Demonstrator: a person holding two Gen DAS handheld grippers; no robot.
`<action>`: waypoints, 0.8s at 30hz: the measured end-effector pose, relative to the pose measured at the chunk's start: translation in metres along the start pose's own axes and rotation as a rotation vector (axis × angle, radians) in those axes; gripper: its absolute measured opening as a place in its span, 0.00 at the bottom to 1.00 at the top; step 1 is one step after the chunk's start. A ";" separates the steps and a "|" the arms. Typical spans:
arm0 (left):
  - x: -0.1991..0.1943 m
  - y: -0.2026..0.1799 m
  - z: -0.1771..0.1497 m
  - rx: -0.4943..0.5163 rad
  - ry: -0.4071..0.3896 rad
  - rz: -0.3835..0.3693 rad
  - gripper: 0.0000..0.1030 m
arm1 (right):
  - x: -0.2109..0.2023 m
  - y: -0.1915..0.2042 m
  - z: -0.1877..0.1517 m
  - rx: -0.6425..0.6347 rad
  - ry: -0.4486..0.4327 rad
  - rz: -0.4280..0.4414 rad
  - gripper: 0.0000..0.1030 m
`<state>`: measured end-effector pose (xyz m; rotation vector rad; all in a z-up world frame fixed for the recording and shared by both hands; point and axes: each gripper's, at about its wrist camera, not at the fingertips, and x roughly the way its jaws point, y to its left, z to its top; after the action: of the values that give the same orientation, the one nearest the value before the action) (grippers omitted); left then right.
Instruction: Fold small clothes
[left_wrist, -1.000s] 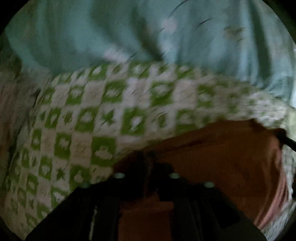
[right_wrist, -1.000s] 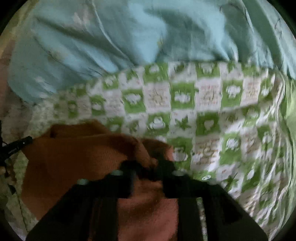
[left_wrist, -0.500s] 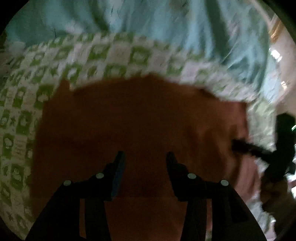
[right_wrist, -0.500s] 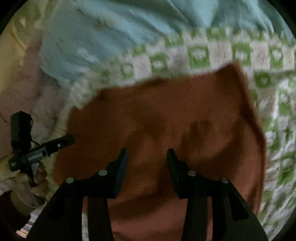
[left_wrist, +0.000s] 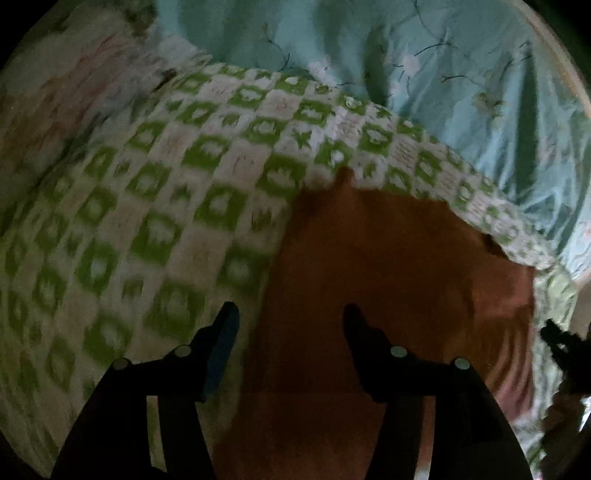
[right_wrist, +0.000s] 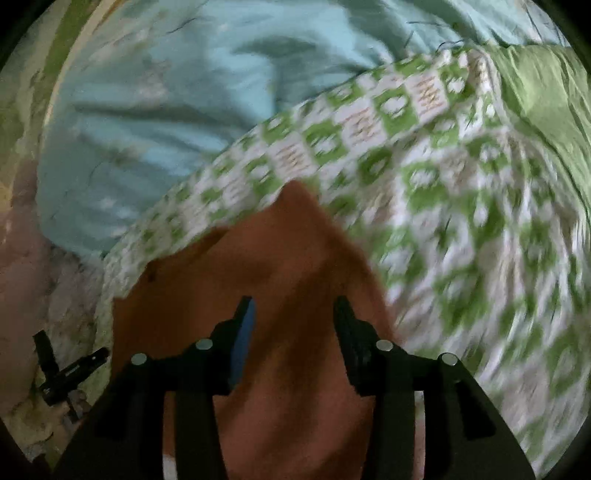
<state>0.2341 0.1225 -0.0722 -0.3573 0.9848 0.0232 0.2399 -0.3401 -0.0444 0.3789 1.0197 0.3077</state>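
Note:
An orange knitted garment (left_wrist: 388, 280) lies flat on the green-and-white checked blanket (left_wrist: 155, 206). My left gripper (left_wrist: 290, 319) hovers over the garment's left edge. Its jaws are opening and nothing is pinched between them; one finger is above the blanket, the other above the cloth. In the right wrist view the same garment (right_wrist: 280, 258) fills the lower middle, one corner pointing away. My right gripper (right_wrist: 293, 314) stands open just above it, apart from the cloth. Each view catches the other gripper at its edge: the right one (left_wrist: 561, 347), the left one (right_wrist: 70, 373).
A rumpled light blue quilt (left_wrist: 424, 66) with a twig print lies bunched beyond the blanket (right_wrist: 461, 229). A green sheet (right_wrist: 546, 92) shows at the far right. Pale pinkish bedding (left_wrist: 40, 110) lies to the far left.
Both grippers were shut on bunched orange cloth a second ago and have since let go. The garment now lies flat. The left view has swung left, the right view right.

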 end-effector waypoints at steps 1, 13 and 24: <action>-0.010 -0.004 -0.012 -0.004 0.004 -0.008 0.57 | -0.003 0.007 -0.010 -0.010 0.014 0.004 0.45; -0.058 -0.007 -0.104 -0.030 0.110 -0.146 0.59 | -0.022 0.083 -0.109 -0.077 0.113 0.018 0.50; -0.061 0.017 -0.145 -0.165 0.157 -0.158 0.62 | -0.032 0.108 -0.144 -0.140 0.161 0.037 0.56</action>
<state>0.0791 0.1032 -0.0995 -0.5946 1.1101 -0.0687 0.0915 -0.2340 -0.0395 0.2494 1.1426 0.4455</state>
